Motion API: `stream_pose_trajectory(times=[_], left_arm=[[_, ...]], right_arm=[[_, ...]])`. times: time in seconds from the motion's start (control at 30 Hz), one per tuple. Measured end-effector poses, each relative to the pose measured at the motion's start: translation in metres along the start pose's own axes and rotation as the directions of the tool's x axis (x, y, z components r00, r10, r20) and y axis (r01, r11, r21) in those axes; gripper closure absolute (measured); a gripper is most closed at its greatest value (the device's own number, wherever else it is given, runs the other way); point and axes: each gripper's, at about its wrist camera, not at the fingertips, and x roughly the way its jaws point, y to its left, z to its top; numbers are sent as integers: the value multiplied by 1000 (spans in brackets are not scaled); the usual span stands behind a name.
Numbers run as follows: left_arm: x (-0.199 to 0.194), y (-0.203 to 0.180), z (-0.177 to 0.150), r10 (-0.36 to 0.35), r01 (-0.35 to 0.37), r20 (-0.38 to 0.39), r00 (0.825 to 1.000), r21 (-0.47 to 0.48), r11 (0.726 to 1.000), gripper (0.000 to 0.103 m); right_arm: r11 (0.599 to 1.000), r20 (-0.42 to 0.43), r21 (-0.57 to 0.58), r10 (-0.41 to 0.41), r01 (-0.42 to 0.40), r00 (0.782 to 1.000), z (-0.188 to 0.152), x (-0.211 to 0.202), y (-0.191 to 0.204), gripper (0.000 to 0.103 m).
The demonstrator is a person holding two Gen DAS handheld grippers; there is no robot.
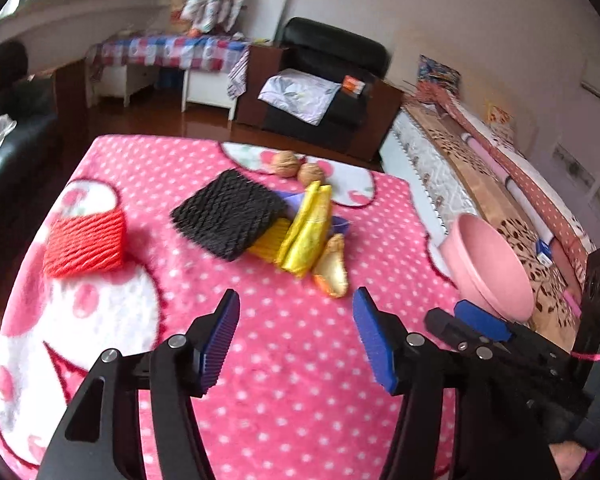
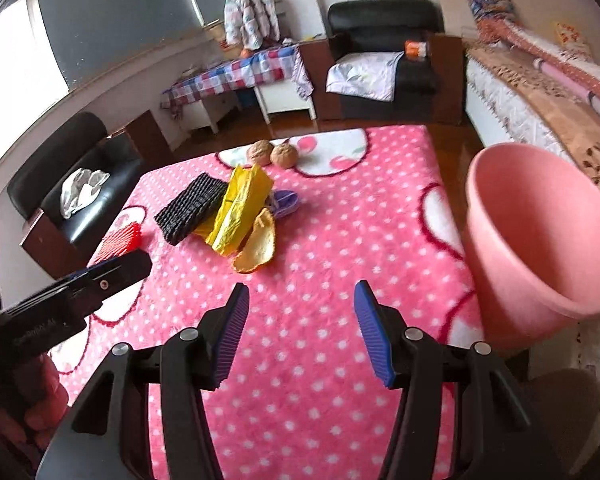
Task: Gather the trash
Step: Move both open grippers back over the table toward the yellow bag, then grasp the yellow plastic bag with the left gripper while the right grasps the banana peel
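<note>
Both the left gripper (image 1: pixel 296 338) and right gripper (image 2: pixel 302 334) hang spread wide over the pink blanket (image 1: pixel 300 400), holding nothing. The trash is all still out: gold wrapper (image 1: pixel 306 236), orange peel (image 1: pixel 332 268), black foam net (image 1: pixel 228 214), red foam net (image 1: pixel 86 246). The pink bin (image 2: pixel 540 240) at the right edge looks empty, so basically nothing's collected yet.

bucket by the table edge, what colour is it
Plain pink, inside and out. The bucket shows best in the right wrist view.
</note>
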Motion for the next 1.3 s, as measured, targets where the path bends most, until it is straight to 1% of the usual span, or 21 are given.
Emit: stream_pose_trajectory(times=[0.07,0.17,0.27,0.33,0.4,0.53,0.57,0.6,0.7,0.83,1.03,1.07,1.1,1.17,1.2,1.27,1.3], left_arm=[[2,10,-2,21,-21,-4,1000,-13,1000,44],[5,20,-2,25,-25,-18,1000,-31,999,45],[7,24,0,35,-35,-16,999,-23,999,46],[9,29,2,36,-37,-19,999,-33,999,47],[10,32,3,32,-33,-25,999,-45,998,54],[14,33,4,24,-25,-35,999,-38,999,60],[15,31,5,20,-21,-37,999,-30,999,61],[16,29,6,15,-16,-36,999,-18,1000,62],[20,22,11,3,-3,-30,1000,17,1000,62],[33,14,18,-22,24,-50,999,43,999,62],[55,8,22,-28,34,-82,996,78,996,62],[59,7,22,-29,36,-90,996,81,996,62],[61,7,22,-28,36,-95,995,83,996,62],[67,6,23,-25,34,-102,995,87,996,62],[69,5,24,-27,36,-103,994,91,995,62],[73,3,26,-26,36,-103,994,97,995,62],[74,3,26,-25,35,-103,994,101,994,62]], right_arm=[[1000,-11,1,11,-11,1000,3,7,1,48],[1000,-20,8,8,-8,1000,7,17,0,48],[1000,-23,-12,10,-10,1000,14,27,2,48],[999,-23,-25,26,-26,999,17,35,5,48],[998,-28,-33,44,-45,999,21,43,9,48],[997,-41,-39,63,-64,997,26,59,12,48],[997,-47,-40,67,-69,997,28,64,13,51],[997,-51,-40,69,-71,996,29,67,13,57],[996,-72,-44,72,-75,995,34,78,14,66],[994,-83,-56,87,-92,993,38,89,19,67],[993,-109,-80,81,-90,991,42,106,24,68],[992,-118,-83,83,-93,990,43,110,25,70],[992,-127,-86,82,-93,988,43,113,25,78],[992,-140,-94,76,-89,987,41,119,27,82],[991,-136,-98,80,-94,987,41,119,27,86],[990,-141,-93,96,-109,985,41,118,26,90],[990,-142,-87,98,-112,985,41,118,25,94]])
